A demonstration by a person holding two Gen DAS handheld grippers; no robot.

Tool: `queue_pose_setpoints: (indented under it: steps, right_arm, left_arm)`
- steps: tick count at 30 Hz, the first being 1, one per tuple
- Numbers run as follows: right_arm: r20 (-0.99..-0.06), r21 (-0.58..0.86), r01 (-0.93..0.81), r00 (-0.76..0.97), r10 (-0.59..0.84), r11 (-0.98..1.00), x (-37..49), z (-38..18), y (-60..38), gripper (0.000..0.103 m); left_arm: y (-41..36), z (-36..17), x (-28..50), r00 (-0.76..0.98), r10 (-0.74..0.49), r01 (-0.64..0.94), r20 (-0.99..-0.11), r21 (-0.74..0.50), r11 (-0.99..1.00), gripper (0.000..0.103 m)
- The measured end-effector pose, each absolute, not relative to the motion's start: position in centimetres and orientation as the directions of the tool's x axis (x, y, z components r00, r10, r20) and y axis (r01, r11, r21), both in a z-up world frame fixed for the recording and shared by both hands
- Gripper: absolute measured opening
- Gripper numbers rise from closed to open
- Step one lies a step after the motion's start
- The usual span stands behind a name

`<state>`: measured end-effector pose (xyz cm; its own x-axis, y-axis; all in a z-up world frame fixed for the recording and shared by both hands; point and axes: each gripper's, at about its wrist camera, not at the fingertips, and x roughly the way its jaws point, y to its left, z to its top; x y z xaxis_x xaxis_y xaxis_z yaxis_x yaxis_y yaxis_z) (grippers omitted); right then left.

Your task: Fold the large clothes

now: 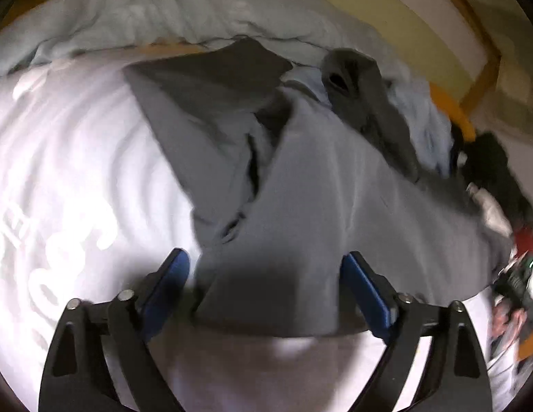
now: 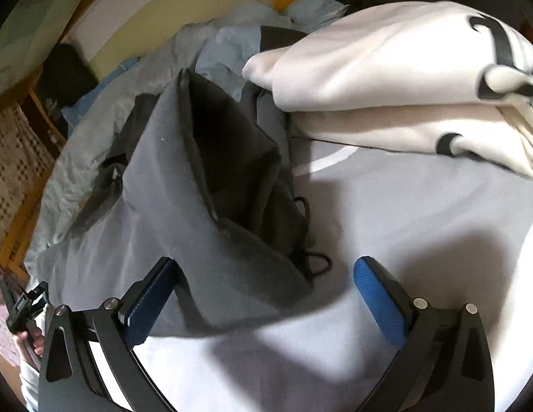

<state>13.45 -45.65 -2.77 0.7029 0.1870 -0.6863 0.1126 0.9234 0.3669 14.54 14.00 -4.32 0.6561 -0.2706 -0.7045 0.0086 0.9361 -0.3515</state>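
Note:
A large grey hooded garment (image 1: 318, 189) lies crumpled on the white bed sheet (image 1: 60, 171). Its near edge sits between the blue pads of my left gripper (image 1: 265, 257), which stands open; the pads do not press on the cloth. In the right wrist view the same grey garment (image 2: 170, 189) shows its dark hood opening (image 2: 232, 144) and a black drawstring (image 2: 314, 261). My right gripper (image 2: 265, 263) is open just above it. Its left finger (image 2: 149, 295) is over the cloth's edge and its right finger (image 2: 380, 298) is over bare sheet (image 2: 404, 223).
A folded cream garment with black print (image 2: 386, 68) lies at the far right of the bed. A light blue duvet (image 1: 163, 10) is bunched along the far side, by the wooden bed frame (image 1: 486, 68). A wicker basket (image 2: 12, 158) stands at the left. Dark clothes (image 1: 489, 164) lie at the right.

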Motion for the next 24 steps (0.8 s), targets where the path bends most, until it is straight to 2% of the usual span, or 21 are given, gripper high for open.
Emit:
queue_pose_setpoints:
  steps: [1, 2, 3, 4, 5, 6, 7, 10, 13, 16, 22, 24]
  right_arm:
    - [-0.687, 0.380, 0.103, 0.697, 0.206, 0.919, 14.0, -2.9, -45.4, 0.103]
    - [-0.698, 0.378, 0.087, 0.681, 0.222, 0.922, 14.6, -3.1, -44.8, 0.101]
    - [-0.709, 0.362, 0.085, 0.672, 0.215, 0.928, 14.8, -3.1, -44.3, 0.079]
    - [-0.716, 0.353, 0.094, 0.668, 0.203, 0.931, 15.1, -3.0, -43.9, 0.059]
    - [-0.703, 0.348, 0.105, 0.687, 0.185, 0.932, 14.7, -2.5, -43.4, 0.047]
    - [-0.677, 0.353, 0.097, 0.713, 0.182, 0.931, 14.1, -2.0, -43.0, 0.028]
    - [-0.658, 0.338, 0.097, 0.735, 0.162, 0.936, 13.1, -1.3, -42.5, 0.021]
    - [-0.633, 0.307, 0.121, 0.766, 0.108, 0.944, 9.8, 1.0, -41.1, 0.014]
    - [-0.598, 0.325, 0.152, 0.798, 0.078, 0.934, 5.4, 3.3, -41.3, 0.011]
    - [-0.573, 0.345, 0.117, 0.812, 0.110, 0.931, 1.3, 4.8, -40.9, 0.011]
    - [-0.604, 0.348, 0.021, 0.769, 0.208, 0.937, -3.5, 4.4, -37.9, 0.012]
    - [-0.641, 0.277, 0.062, 0.755, 0.136, 0.959, -3.1, 3.4, -37.3, 0.020]
  left_arm:
    - [13.2, -4.3, 14.7, 0.650, -0.266, 0.021, -0.712, -0.333, 0.943, 0.089]
    - [12.6, -4.2, 14.7, 0.649, -0.256, 0.027, -0.717, -0.315, 0.949, 0.069]
    - [12.1, -3.9, 14.5, 0.657, -0.234, 0.024, -0.717, -0.290, 0.957, 0.038]
    - [12.1, -3.6, 14.2, 0.669, -0.227, 0.017, -0.708, -0.290, 0.957, 0.034]
    - [12.3, -3.1, 13.7, 0.682, -0.211, -0.011, -0.700, -0.299, 0.954, 0.027]
    - [12.4, -2.3, 13.0, 0.700, -0.198, -0.035, -0.686, -0.309, 0.950, 0.023]
    - [12.0, -1.3, 12.2, 0.723, -0.179, -0.034, -0.667, -0.293, 0.956, 0.022]
    - [10.4, 1.7, 9.4, 0.777, -0.123, 0.004, -0.617, -0.191, 0.982, 0.020]
    - [10.8, 3.5, 6.5, 0.787, -0.137, 0.024, -0.602, -0.191, 0.981, 0.020]
    - [12.4, 4.3, 3.2, 0.785, -0.139, 0.031, -0.604, -0.186, 0.982, 0.020]
    - [16.3, 0.1, 0.1, 0.716, -0.096, -0.074, -0.691, -0.212, 0.974, 0.022]
    - [16.4, -1.5, 0.2, 0.705, -0.095, -0.078, -0.703, -0.210, 0.975, 0.029]
